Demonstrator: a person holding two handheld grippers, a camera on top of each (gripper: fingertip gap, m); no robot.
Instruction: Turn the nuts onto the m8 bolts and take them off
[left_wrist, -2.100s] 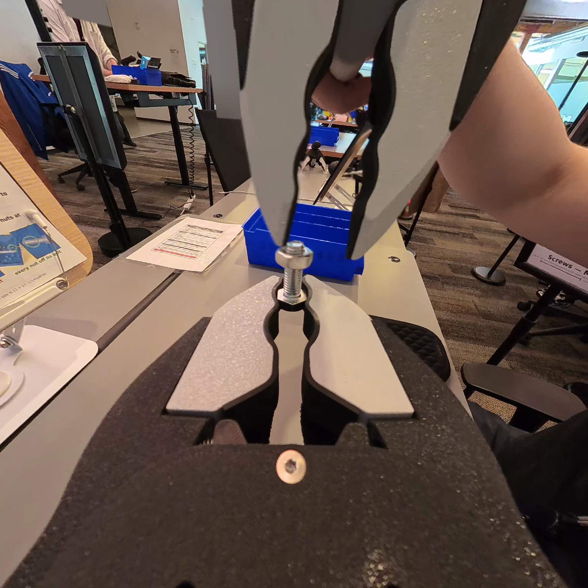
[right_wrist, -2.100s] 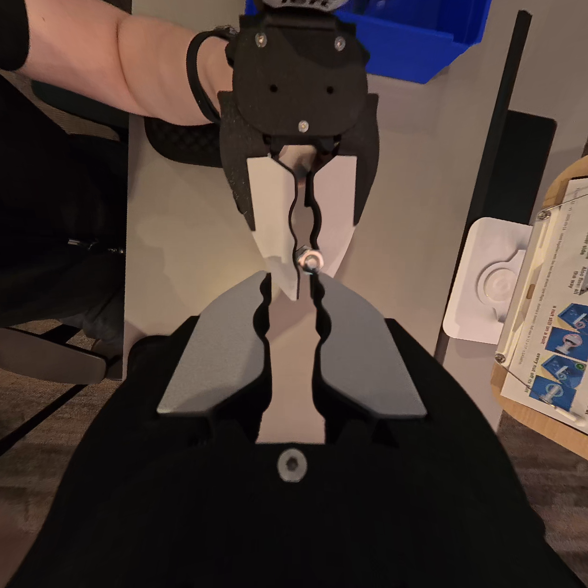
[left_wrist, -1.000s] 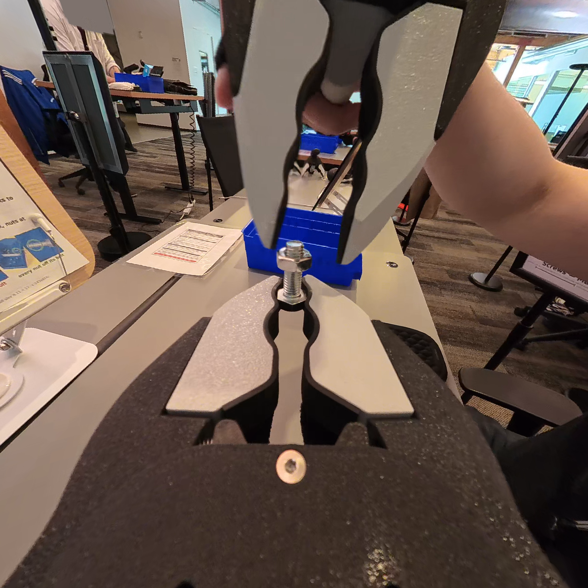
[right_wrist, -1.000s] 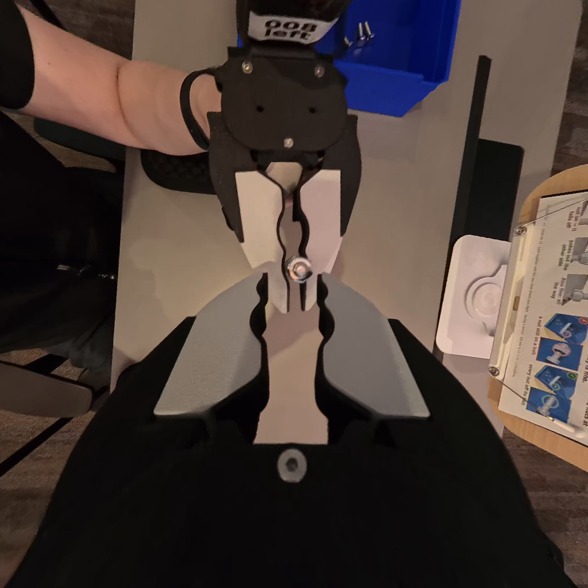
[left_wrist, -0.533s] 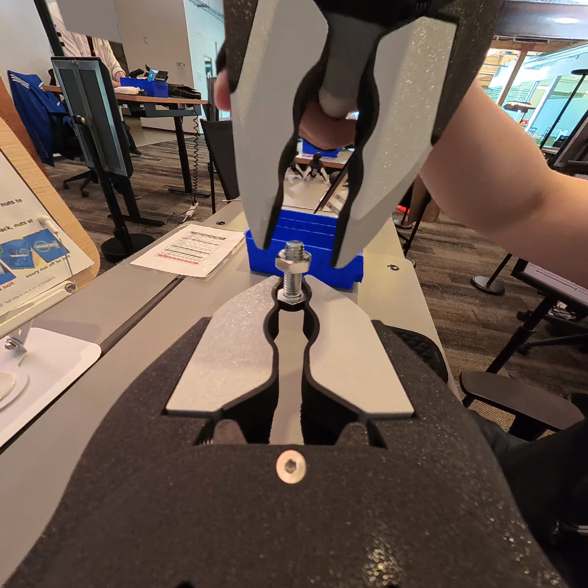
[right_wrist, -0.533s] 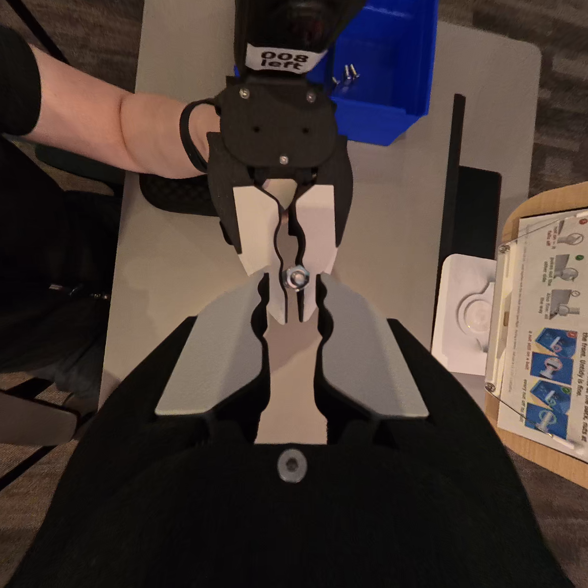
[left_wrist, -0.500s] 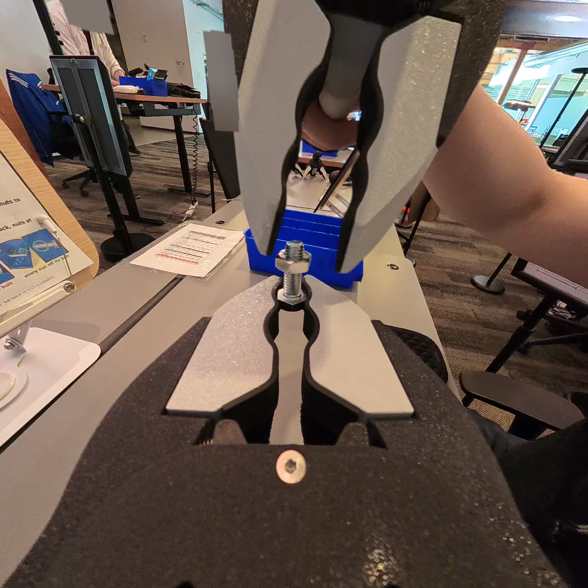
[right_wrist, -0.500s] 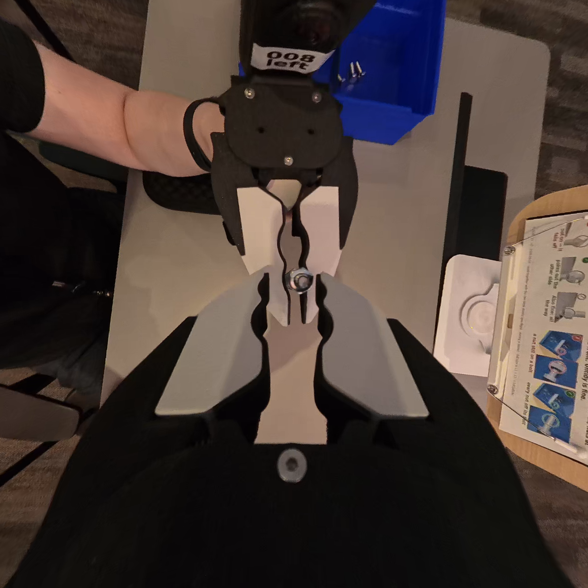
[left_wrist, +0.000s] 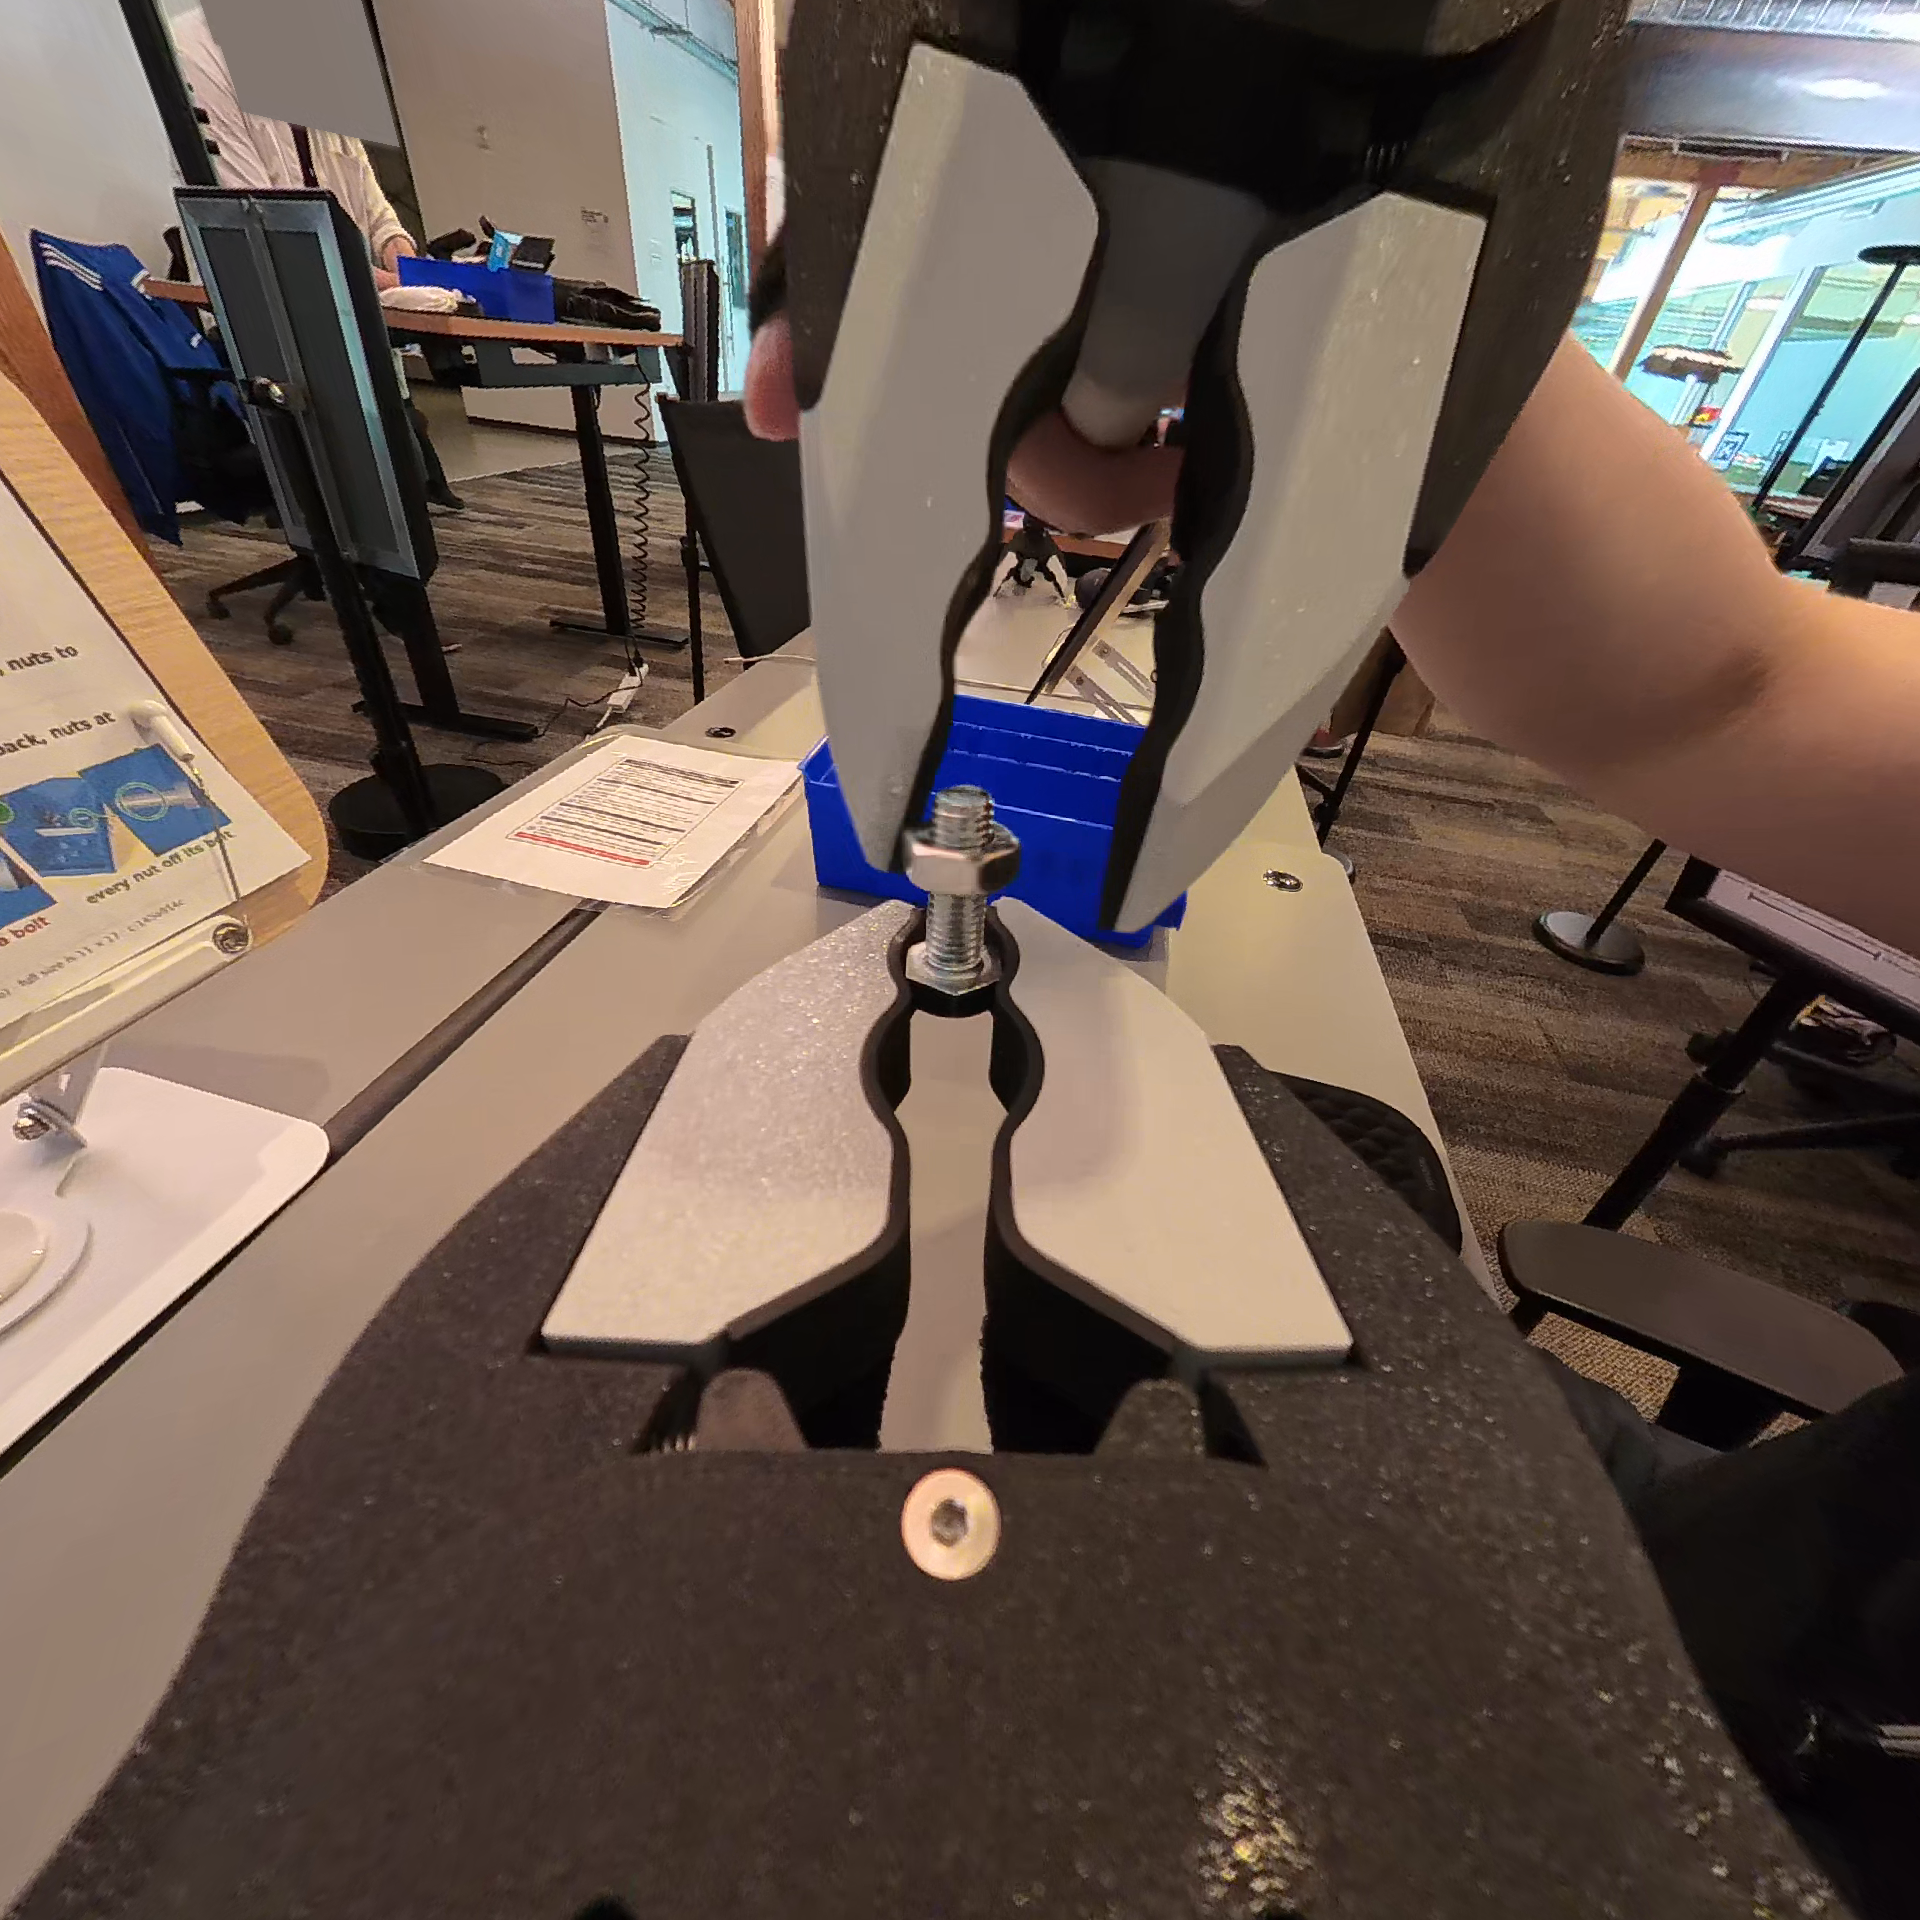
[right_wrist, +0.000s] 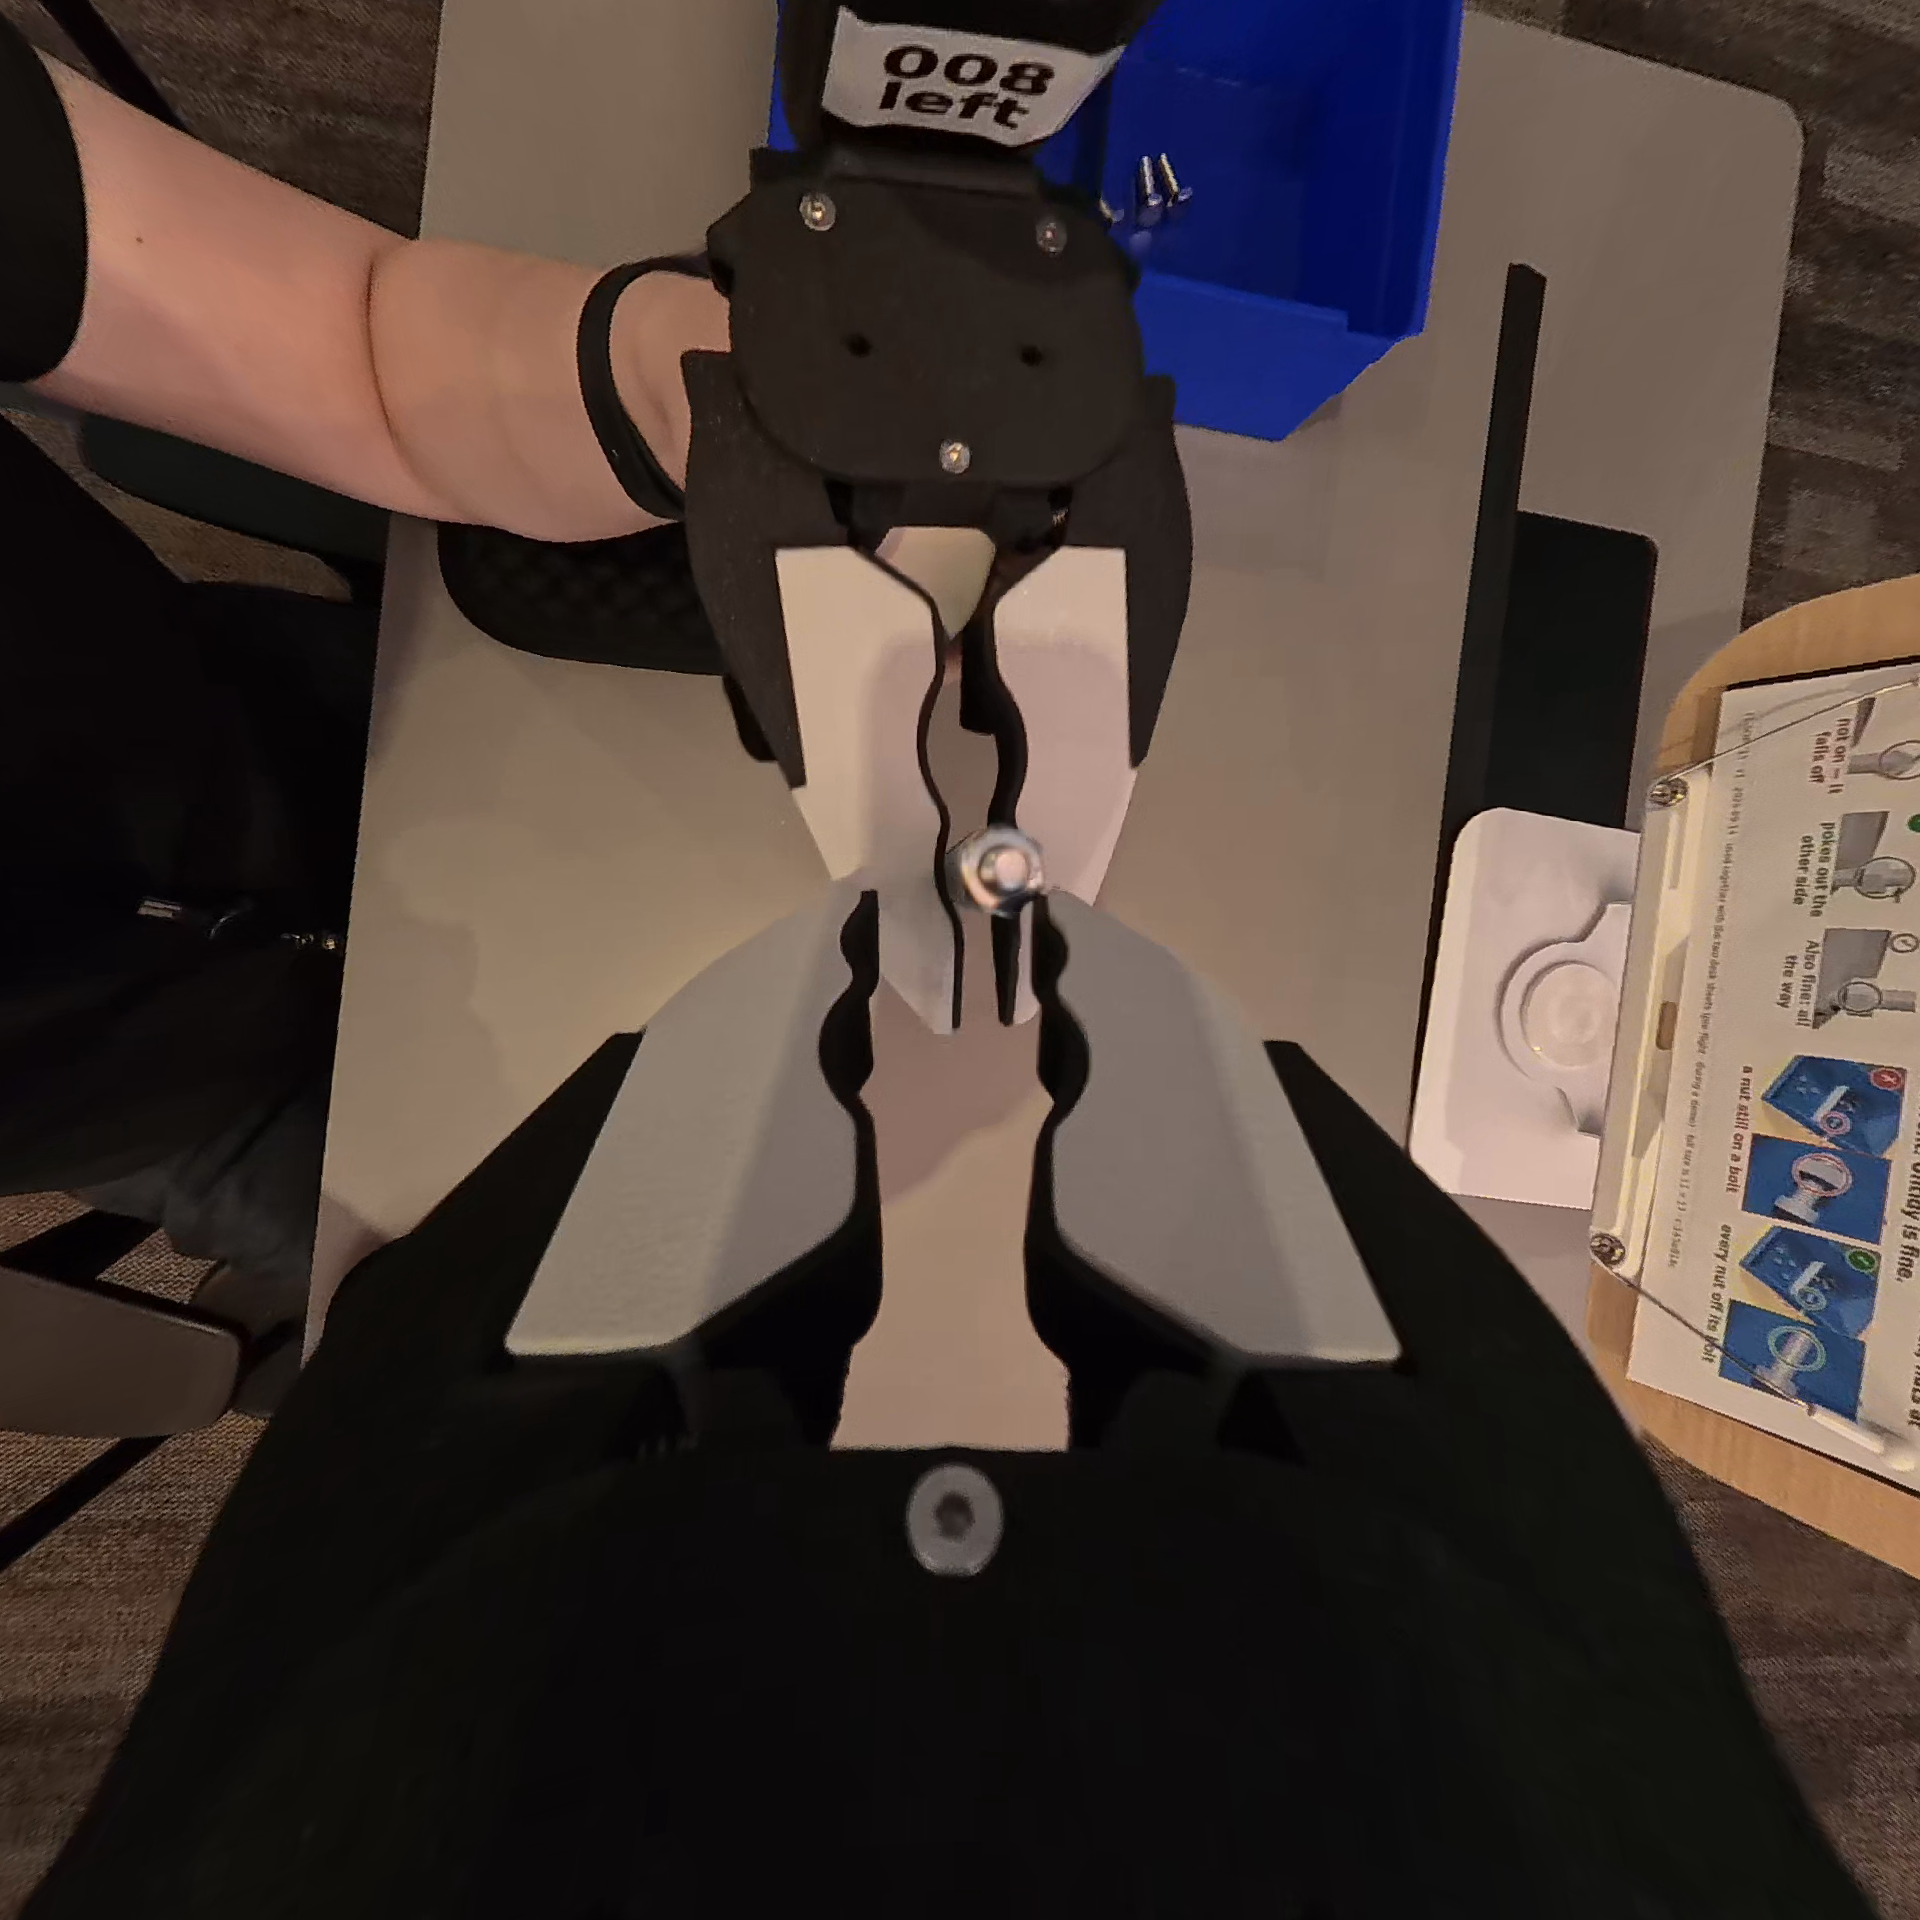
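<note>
Zinc-bright bolt is standing thread-up, head clenched in the left gripper as a vise. Nut is sitting near the thread's top (few turns on, I judge). Right gripper is hanging above, jaws spread around the nut, one tip touching it, not gripping. Blue bin is behind.

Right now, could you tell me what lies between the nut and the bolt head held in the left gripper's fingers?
Only bare threaded shank separates the nut from the bolt head, as the left wrist view shows.
</note>
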